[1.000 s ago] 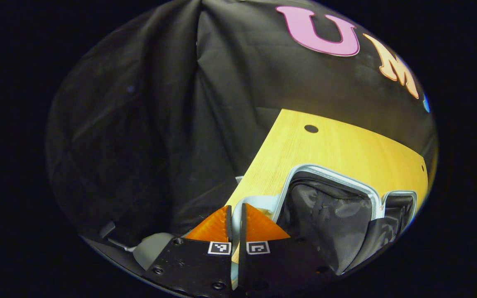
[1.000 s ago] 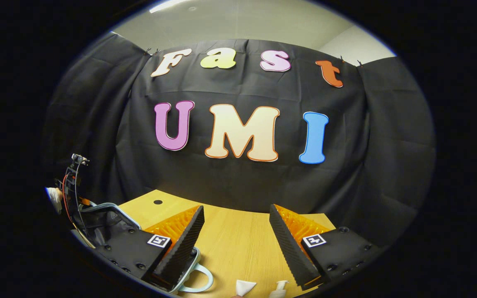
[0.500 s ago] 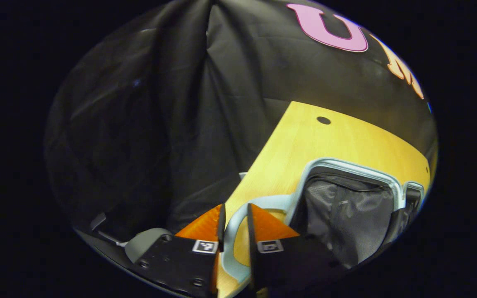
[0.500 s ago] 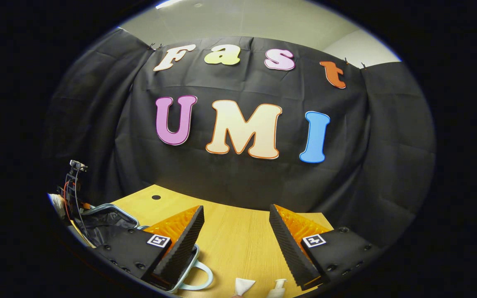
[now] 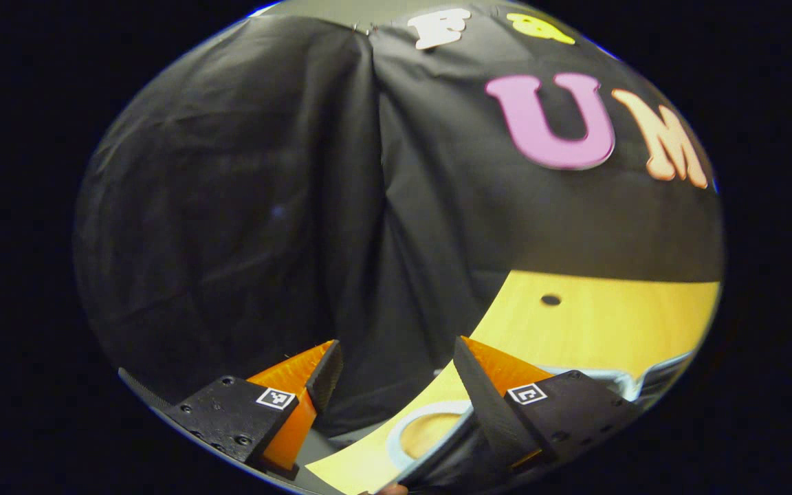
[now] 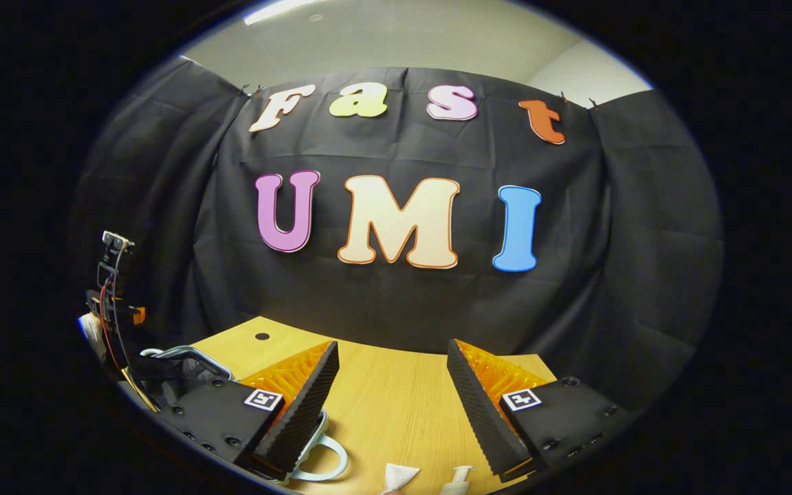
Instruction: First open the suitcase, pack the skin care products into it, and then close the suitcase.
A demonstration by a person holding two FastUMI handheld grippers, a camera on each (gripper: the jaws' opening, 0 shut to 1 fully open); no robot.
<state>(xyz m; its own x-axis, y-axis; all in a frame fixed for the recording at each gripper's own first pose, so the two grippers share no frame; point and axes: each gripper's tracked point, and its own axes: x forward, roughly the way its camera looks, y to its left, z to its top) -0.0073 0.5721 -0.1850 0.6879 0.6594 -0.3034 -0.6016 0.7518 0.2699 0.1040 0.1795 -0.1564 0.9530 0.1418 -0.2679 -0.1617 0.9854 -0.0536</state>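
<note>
The hard-shell suitcase with a pale silver-blue rim and dark fabric lining (image 5: 650,379) lay at the near left part of the light wooden table (image 5: 616,323), cut off at the lower right edge of the left gripper view. In the right gripper view its curved rim and dark lining (image 6: 186,357) rose at the lower left, so it appeared to be standing open; I judged the opening step done. Its pale loop handle (image 5: 430,430) lay flat on the table, just beside the left gripper (image 5: 396,368), whose fingers stood wide apart with nothing between them.

The right gripper (image 6: 392,375) hung over the bare middle of the table, its jaws likewise wide and empty. Below it, at the bottom edge of that view, stood two white skin care products: a tube with a flared white end (image 6: 399,476) and a white pump bottle (image 6: 456,478). Both were outside the suitcase, so packing looked not yet begun, and closing remained after it.

Much was hard to read. Only the tops of the two products showed; their bodies were cut off, and whether more products sat nearby could not be told. Both suitcase halves were largely hidden by gripper bodies and the curved edges of the views, so whether anything lay inside them could not be seen. A small rig with red wires (image 6: 111,289) stood at far left, above the suitcase, its nature unclear.
</note>
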